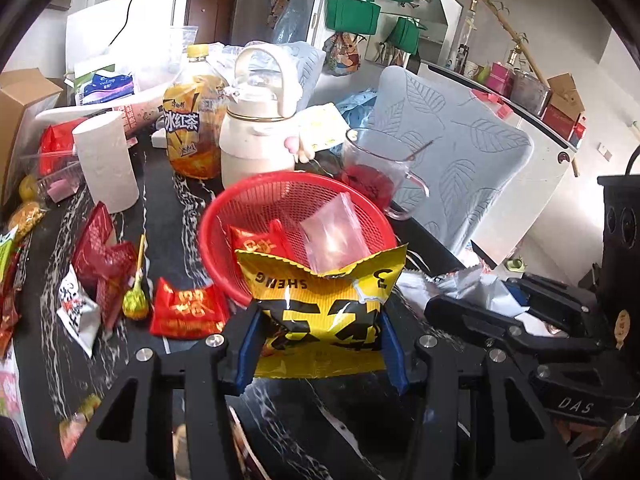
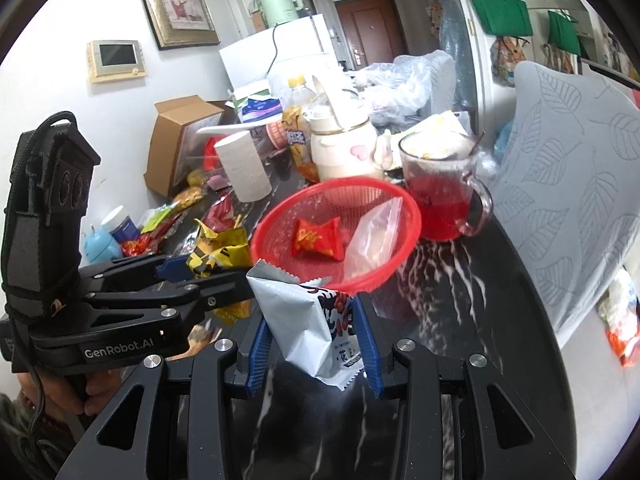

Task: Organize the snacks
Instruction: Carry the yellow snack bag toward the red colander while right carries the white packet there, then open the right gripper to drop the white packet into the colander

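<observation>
A yellow snack bag [image 1: 320, 312] is grasped between the blue pads of the left gripper [image 1: 320, 344], and its torn top edge is seen just in front of the red basket [image 1: 224, 216], overlapping the near rim. A silver snack bag [image 2: 308, 320] is clenched in the same way by the right gripper [image 2: 312, 344], also just before the basket's near rim. Inside the basket a small red packet [image 2: 316, 236] and a clear zip bag [image 2: 372, 236] are already lying. The step in hand is judged to be the carrying of both bags to the basket. To do it well, each bag should be lifted above the rim before it is moved forward, so that the light basket is not pushed toward the glass mug [image 2: 444, 204] of red drink just behind it, which could be spilled. The bags are better released one after the other, low over the free part of the basket. The basket stands on a dark marbled table [image 2: 460, 280], which is much crowded. To the left of the basket, several red packets, a lollipop [image 1: 136, 300] and a white paper roll [image 1: 106, 160] are seen; behind it stand a cream kettle [image 1: 256, 136] and a bottle of iced tea [image 1: 192, 120]. Right of the basket a chair with a leaf-pattern cover [image 1: 452, 152] is placed, and green bags [image 1: 352, 12] are hung on the far wall.
</observation>
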The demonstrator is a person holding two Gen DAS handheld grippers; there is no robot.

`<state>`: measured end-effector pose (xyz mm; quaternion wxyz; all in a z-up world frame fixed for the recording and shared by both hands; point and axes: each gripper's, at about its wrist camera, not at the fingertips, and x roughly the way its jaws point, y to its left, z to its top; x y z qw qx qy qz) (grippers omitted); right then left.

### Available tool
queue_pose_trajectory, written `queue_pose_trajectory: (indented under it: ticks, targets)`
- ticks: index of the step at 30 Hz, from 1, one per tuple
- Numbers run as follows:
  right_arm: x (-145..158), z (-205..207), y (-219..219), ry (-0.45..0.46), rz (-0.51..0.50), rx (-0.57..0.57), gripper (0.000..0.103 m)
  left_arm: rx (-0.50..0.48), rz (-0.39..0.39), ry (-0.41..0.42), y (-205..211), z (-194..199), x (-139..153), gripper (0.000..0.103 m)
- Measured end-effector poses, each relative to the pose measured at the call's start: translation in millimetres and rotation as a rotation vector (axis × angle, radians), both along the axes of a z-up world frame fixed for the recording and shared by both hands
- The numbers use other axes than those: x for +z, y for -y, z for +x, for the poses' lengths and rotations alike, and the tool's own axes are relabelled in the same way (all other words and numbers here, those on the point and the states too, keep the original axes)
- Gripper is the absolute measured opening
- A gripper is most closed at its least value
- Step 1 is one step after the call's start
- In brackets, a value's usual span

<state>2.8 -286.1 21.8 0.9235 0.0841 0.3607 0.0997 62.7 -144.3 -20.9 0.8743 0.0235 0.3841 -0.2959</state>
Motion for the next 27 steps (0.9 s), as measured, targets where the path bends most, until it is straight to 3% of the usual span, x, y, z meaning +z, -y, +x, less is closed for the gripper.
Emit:
queue_pose_trajectory:
  ticks: [27]
  targets:
    - [-7, 135, 1, 0.009, -0.1, 0.072, 0.039, 0.069, 0.027, -0.039, -8, 93, -14, 0.05]
